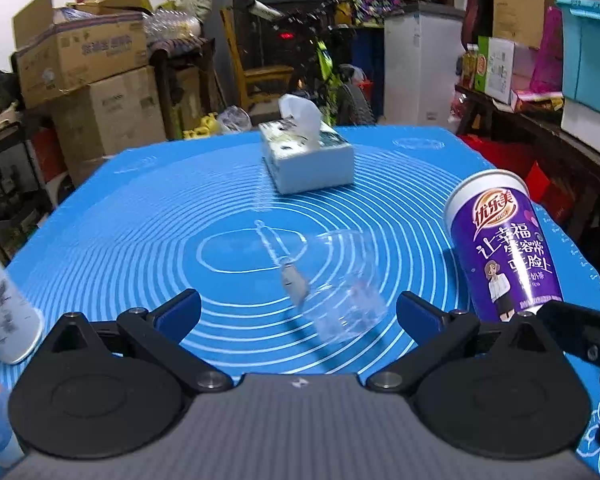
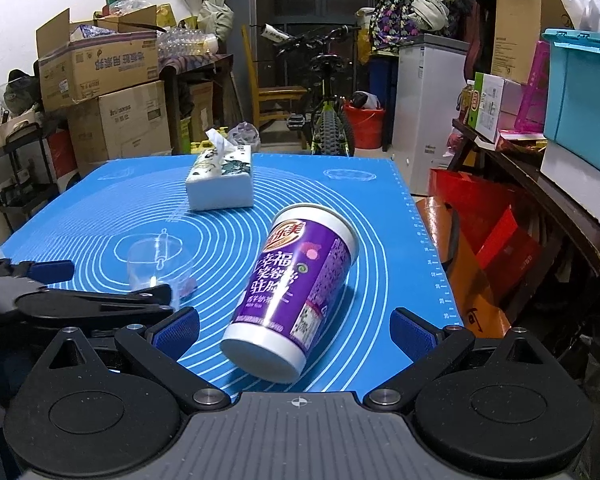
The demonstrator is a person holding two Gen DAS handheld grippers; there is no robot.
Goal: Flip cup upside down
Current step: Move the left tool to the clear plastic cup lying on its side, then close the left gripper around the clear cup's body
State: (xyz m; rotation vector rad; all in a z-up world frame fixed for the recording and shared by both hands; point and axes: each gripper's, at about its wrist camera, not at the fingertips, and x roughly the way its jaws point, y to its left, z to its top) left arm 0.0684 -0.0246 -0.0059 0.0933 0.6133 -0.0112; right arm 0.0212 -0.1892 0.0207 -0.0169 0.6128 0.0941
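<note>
A clear plastic cup [image 1: 346, 280] stands upright on the blue mat [image 1: 140, 208], just ahead of my open left gripper [image 1: 298, 312] and between its blue fingertips, untouched. It also shows in the right wrist view [image 2: 158, 266]. A purple and white paper cup [image 2: 296, 292] lies tilted on the mat, base toward the camera, between the fingers of my open right gripper [image 2: 294, 332], not gripped. In the left wrist view it shows at the right [image 1: 504, 244].
A tissue box [image 1: 308, 156] sits at the back of the mat. A white paper cup [image 1: 4, 312] stands at the left edge. The left gripper shows at the left in the right wrist view [image 2: 96, 300]. Boxes, a bicycle and shelves surround the table.
</note>
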